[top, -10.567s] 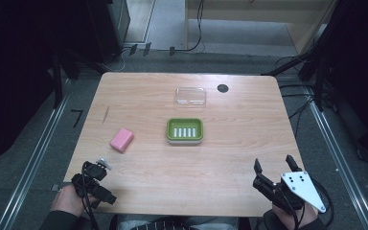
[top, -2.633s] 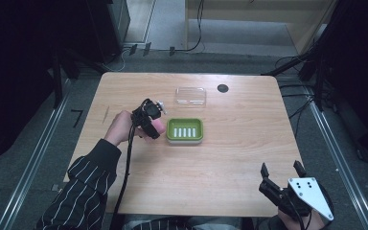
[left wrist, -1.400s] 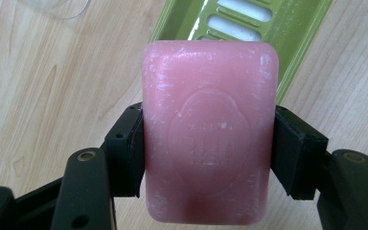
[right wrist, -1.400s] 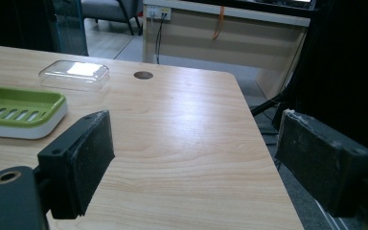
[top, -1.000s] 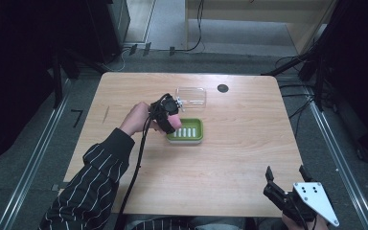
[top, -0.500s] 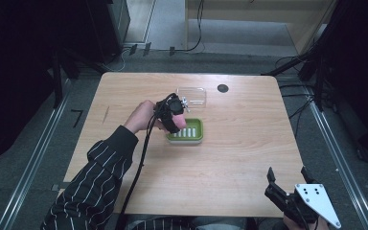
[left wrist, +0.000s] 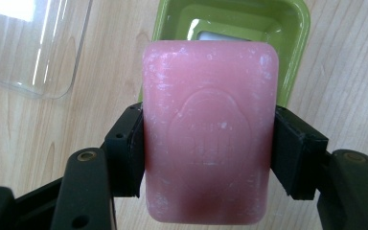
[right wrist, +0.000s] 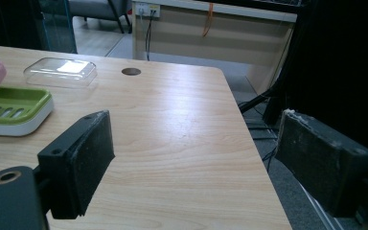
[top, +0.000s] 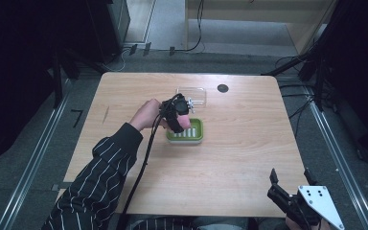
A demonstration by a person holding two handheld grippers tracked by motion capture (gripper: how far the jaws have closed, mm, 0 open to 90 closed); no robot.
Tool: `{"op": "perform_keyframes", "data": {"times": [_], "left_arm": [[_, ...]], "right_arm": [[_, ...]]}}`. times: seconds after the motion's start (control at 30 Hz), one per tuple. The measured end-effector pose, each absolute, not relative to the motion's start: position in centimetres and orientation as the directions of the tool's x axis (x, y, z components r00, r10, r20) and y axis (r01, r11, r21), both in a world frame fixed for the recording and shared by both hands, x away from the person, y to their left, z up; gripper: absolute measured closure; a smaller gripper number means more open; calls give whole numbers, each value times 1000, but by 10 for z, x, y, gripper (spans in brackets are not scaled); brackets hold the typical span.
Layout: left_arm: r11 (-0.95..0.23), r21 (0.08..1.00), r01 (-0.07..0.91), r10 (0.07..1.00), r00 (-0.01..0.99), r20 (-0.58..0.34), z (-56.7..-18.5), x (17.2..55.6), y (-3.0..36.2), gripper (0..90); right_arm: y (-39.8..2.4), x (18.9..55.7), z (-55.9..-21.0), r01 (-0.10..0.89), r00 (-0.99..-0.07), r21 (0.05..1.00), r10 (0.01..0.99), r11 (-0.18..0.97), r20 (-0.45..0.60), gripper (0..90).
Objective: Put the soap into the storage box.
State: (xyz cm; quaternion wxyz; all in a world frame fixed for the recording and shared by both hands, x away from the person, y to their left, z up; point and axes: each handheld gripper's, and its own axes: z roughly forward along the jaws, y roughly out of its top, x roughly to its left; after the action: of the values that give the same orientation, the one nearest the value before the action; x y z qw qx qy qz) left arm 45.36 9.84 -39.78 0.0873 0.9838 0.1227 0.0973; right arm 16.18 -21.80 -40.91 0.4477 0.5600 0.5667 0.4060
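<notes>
left claw (left wrist: 210,158) grips the soap (left wrist: 210,129) above the dish (left wrist: 287,28); released off-centre, it could catch the rim.

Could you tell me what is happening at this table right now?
A person holds a pink soap bar clamped in the left gripper, above the green soap dish and not yet in it. The dish's clear lid lies just beyond on the table. The right gripper waits open at the near edge.
</notes>
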Motion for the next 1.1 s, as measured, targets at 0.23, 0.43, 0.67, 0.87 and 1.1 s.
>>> {"op": "perform_keyframes", "data": {"times": [0.23, 0.43, 0.67, 0.87, 1.1], "left_arm": [[-960, 187, 206, 239, 955, 174, -399, 456, 96, 383], [-964, 193, 185, 219, 960, 173, -399, 455, 93, 383], [-969, 178, 170, 202, 963, 177, -400, 455, 88, 382], [-972, 179, 154, 187, 965, 183, -403, 458, 86, 383], [-975, 175, 135, 166, 969, 181, -407, 460, 83, 383]], "right_arm": [[-219, 160, -409, 270, 37, 962, 998, 38, -50, 127], [-220, 159, -409, 272, 39, 961, 998, 40, -53, 127], [-220, 158, -409, 273, 47, 961, 998, 36, -50, 127], [-222, 156, -410, 274, 54, 961, 997, 38, -54, 127], [-223, 155, -410, 275, 62, 961, 997, 32, -51, 127]]}}
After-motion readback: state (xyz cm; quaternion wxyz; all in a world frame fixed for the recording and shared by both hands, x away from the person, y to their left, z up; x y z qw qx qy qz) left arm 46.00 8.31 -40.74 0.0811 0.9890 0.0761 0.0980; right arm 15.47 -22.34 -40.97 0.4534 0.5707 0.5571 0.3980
